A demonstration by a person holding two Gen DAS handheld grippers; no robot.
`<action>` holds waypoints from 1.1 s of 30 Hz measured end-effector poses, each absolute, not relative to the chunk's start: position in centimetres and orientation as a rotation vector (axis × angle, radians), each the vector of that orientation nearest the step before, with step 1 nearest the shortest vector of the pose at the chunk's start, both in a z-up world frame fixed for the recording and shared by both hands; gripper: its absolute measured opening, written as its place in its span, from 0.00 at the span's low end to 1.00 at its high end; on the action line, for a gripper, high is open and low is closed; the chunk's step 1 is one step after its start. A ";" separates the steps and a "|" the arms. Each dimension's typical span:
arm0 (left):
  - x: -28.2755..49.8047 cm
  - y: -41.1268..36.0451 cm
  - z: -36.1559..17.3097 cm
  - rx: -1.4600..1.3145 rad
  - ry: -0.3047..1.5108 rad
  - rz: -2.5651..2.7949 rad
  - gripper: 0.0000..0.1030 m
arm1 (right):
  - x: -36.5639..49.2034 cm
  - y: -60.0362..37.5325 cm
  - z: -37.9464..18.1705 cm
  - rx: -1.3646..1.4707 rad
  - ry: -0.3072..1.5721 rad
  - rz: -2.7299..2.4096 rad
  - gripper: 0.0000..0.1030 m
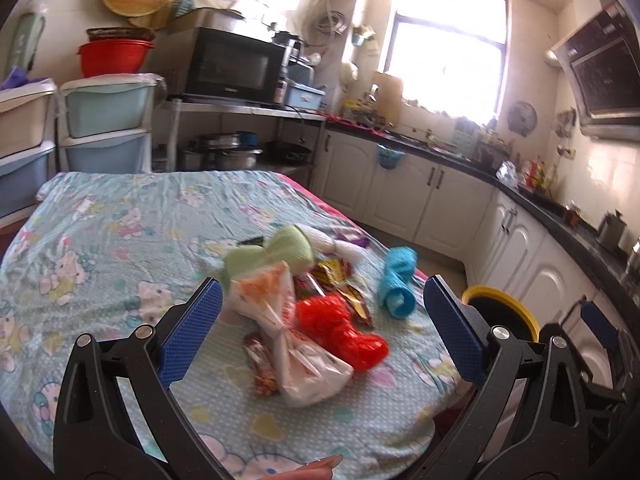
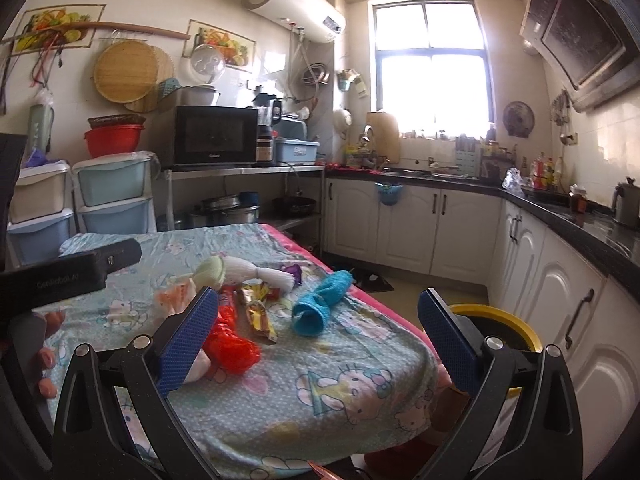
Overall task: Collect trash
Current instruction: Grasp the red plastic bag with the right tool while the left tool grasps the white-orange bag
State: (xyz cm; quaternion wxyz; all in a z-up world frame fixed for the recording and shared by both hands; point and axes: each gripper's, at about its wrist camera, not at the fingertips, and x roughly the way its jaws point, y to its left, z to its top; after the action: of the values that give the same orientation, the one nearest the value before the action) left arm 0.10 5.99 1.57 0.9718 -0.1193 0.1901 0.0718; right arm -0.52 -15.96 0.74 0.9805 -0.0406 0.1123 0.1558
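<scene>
A pile of trash lies on the table's cartoon-print cloth (image 1: pixel 100 248): a knotted white plastic bag (image 1: pixel 296 344), a crumpled red bag (image 1: pixel 340 328), shiny snack wrappers (image 1: pixel 348 284), a green rolled cloth (image 1: pixel 280 248) and a blue rolled cloth (image 1: pixel 398 280). My left gripper (image 1: pixel 320 332) is open, hovering just above the white and red bags. My right gripper (image 2: pixel 316 336) is open over the table's near edge, short of the red bag (image 2: pixel 232 344) and blue roll (image 2: pixel 316 304). A yellow-rimmed bin (image 2: pixel 496 320) stands on the floor right of the table.
White cabinets (image 2: pixel 440 232) with a dark counter run along the back and right. Storage drawers (image 2: pixel 112 196) and a microwave (image 2: pixel 216 136) on a shelf stand behind the table. The left gripper's body (image 2: pixel 68 272) shows at left in the right wrist view.
</scene>
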 end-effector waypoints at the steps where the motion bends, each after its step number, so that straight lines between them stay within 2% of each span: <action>1: 0.0 6.3 1.7 -0.245 0.378 0.155 0.90 | -0.4 -15.6 0.9 -0.088 0.223 0.327 0.94; 8: 0.2 9.2 2.2 -0.275 0.376 0.242 0.90 | 1.2 -12.4 1.7 -0.114 0.239 0.458 0.94; 17: 4.6 14.0 0.8 -0.349 0.530 0.273 0.90 | 5.3 -9.0 1.4 -0.191 0.344 0.575 0.94; 26: 10.4 16.4 -2.6 -0.420 0.702 0.212 0.90 | 10.0 -5.8 -1.8 -0.305 0.516 0.679 0.94; 27: 10.9 16.7 -3.2 -0.439 0.716 0.203 0.90 | 10.5 -5.5 -2.3 -0.313 0.543 0.688 0.93; 30: 12.3 17.0 -5.0 -0.509 0.771 0.159 0.90 | 11.9 -4.7 -3.7 -0.330 0.617 0.704 0.82; 33: 13.3 17.1 -6.5 -0.545 0.820 0.130 0.90 | 12.9 -4.1 -4.8 -0.347 0.663 0.717 0.78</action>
State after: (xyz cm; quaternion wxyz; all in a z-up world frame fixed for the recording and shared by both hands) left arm 13.27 17.08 -6.55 0.8792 -0.2615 0.3933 0.0624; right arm 12.92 -4.10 -4.78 0.8687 -0.1656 0.3169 0.3428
